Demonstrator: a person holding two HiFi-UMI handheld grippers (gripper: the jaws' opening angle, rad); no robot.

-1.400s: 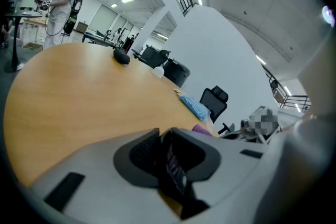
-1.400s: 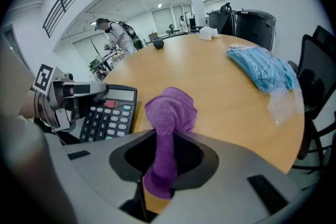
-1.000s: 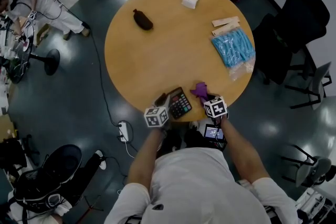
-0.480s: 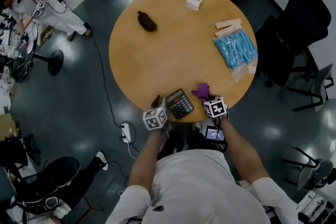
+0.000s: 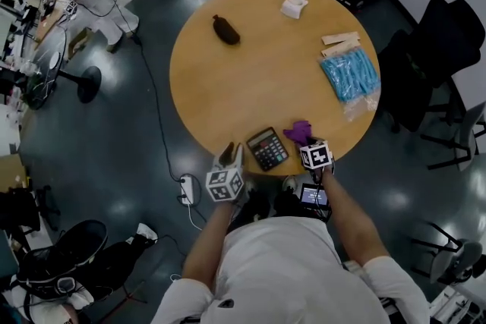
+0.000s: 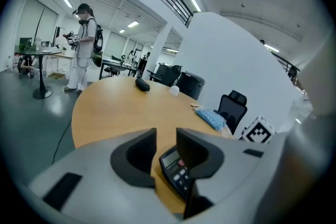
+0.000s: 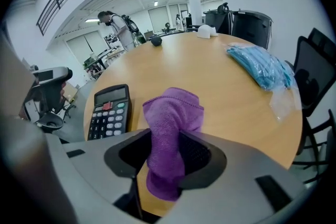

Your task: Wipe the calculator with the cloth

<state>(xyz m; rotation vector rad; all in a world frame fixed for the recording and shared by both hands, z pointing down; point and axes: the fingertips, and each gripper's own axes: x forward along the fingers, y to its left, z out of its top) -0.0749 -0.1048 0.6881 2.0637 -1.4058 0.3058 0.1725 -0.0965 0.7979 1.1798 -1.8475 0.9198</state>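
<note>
The black calculator [image 5: 267, 149] lies near the front edge of the round wooden table [image 5: 250, 80]; it also shows in the right gripper view [image 7: 107, 113] and past the right jaw in the left gripper view [image 6: 176, 168]. A purple cloth [image 5: 298, 133] stands bunched just right of it. My right gripper [image 5: 307, 142] is at the cloth; its jaws have just been opening, and the cloth [image 7: 170, 118] stands loosely between them. My left gripper [image 5: 231, 155] hangs off the table's edge, left of the calculator; its jaws [image 6: 166, 139] have been opening and hold nothing.
On the far side of the table lie a dark brown object [image 5: 225, 29], a white crumpled wad [image 5: 294, 5], a blue packet [image 5: 349, 76] and paper-wrapped sticks [image 5: 340, 42]. Black chairs [image 5: 440, 34] stand to the right. A power strip [image 5: 187, 190] lies on the floor.
My left gripper has drawn back from the calculator's left edge, up and off the table's rim. The right gripper stays at the cloth. The head view has shifted slightly.
</note>
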